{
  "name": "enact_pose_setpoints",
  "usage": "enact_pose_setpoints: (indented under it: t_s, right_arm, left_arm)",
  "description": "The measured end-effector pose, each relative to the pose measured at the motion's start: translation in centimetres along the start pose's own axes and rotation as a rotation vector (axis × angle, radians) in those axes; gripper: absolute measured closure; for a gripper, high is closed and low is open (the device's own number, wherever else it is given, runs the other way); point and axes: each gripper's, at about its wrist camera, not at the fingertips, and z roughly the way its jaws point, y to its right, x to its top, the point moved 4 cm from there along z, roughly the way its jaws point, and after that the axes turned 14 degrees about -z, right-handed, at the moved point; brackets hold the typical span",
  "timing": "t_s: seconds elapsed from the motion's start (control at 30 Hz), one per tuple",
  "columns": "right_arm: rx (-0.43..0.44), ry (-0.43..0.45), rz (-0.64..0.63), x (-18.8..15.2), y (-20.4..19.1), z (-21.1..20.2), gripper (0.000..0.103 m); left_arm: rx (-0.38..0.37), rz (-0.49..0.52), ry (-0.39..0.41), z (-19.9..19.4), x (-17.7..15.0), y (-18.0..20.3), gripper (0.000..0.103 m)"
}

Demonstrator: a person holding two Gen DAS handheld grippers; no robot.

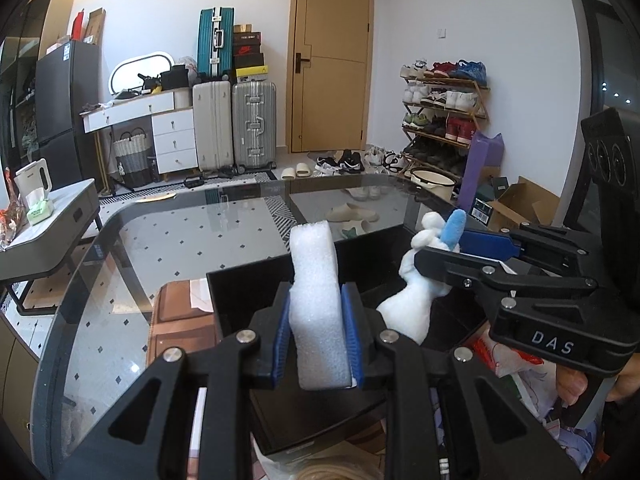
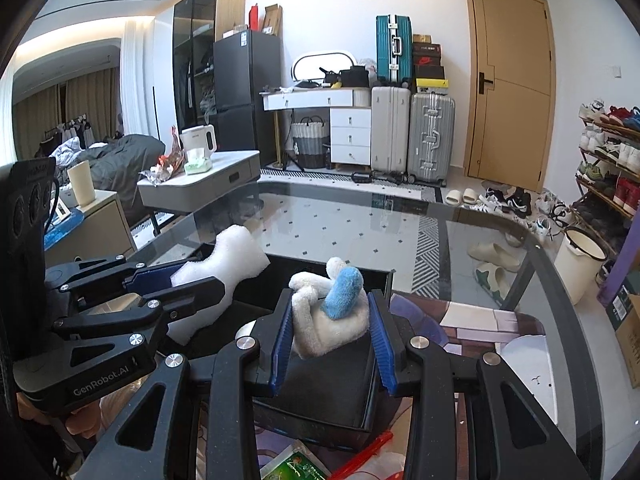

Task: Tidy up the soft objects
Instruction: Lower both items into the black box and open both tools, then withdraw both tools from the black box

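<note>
Transport step of the tidying task, with both soft objects carried at once. The white foam block (image 1: 316, 312) is pinched upright between the blue pads of the left gripper (image 1: 317, 332); the fingers (image 1: 282, 340) are drawn in narrow and the foam is visibly waisted where it is squeezed. In the right wrist view the same block is seen at nine o'clock of the plush toy. The white plush toy with a blue ear (image 2: 332, 312) is clamped between the fingers (image 2: 280, 344) of the right gripper (image 2: 330, 336), which are set somewhat wider, around the toy's soft body. In the left wrist view the toy is seen at three o'clock of the foam. Both objects are held over the open black bin (image 1: 248, 280), which sits on the glass surface (image 1: 180, 240); neither object is seen to touch the bin. The step in hand is judged to be delivery into the bin, not yet completed. The next move is judged to call for a further lowering of each object inside the black walls, then a widening of the fingers; the springy foam may rebound on release, so a low drop is advised.
</note>
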Motion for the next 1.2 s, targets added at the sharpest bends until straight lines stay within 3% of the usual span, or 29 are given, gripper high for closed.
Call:
enact_pose_setpoints:
  t_s: [0.1,0.2,0.23,0.27,0.3,0.43,0.53,0.6,0.77,1.2]
  right_arm:
    - [0.01,-0.017,-0.005,0.0,-0.3,0.7,0.067]
    - [0.032,-0.032,-0.023,0.0,-1.0,1.3,0.048]
    - [0.017,-0.029,-0.027,0.0,-1.1,1.2,0.038]
    - [0.003,-0.023,-0.029,0.1,-1.0,0.9,0.036]
    - [-0.008,-0.011,-0.023,0.2,-0.9,0.6,0.033]
    - [-0.025,0.03,0.009,0.2,-0.3,-1.3,0.017]
    - [-0.05,0.064,0.043,0.0,0.2,-3.2,0.001]
    - [-0.066,0.092,0.063,-0.2,0.4,-4.6,0.0]
    - [-0.049,0.085,0.067,-1.3,0.1,-7.1,0.0]
    - [-0.038,0.103,0.035,-4.8,-2.2,-12.4,0.0]
  left_arm:
    - [-0.001,0.004,-0.011,0.2,0.1,0.1,0.079]
    - [0.0,-0.014,-0.024,0.1,0.2,-0.1,0.069]
    - [0.006,-0.022,-0.022,-0.1,0.3,-0.3,0.062]
    - [0.014,-0.033,-0.02,-0.3,0.3,-0.5,0.051]
    - [0.018,-0.049,-0.015,-0.6,0.4,-0.8,0.047]
    - [0.0,-0.075,0.007,-2.3,0.6,-1.4,0.042]
    - [0.036,-0.083,0.048,-3.9,0.6,-1.9,0.0]
    - [0.046,-0.09,0.097,-5.4,0.7,-2.2,0.0]
    - [0.051,-0.11,0.125,-8.1,0.2,-2.9,0.0]
    - [0.054,-0.142,0.117,-11.3,-3.4,-3.4,0.0]
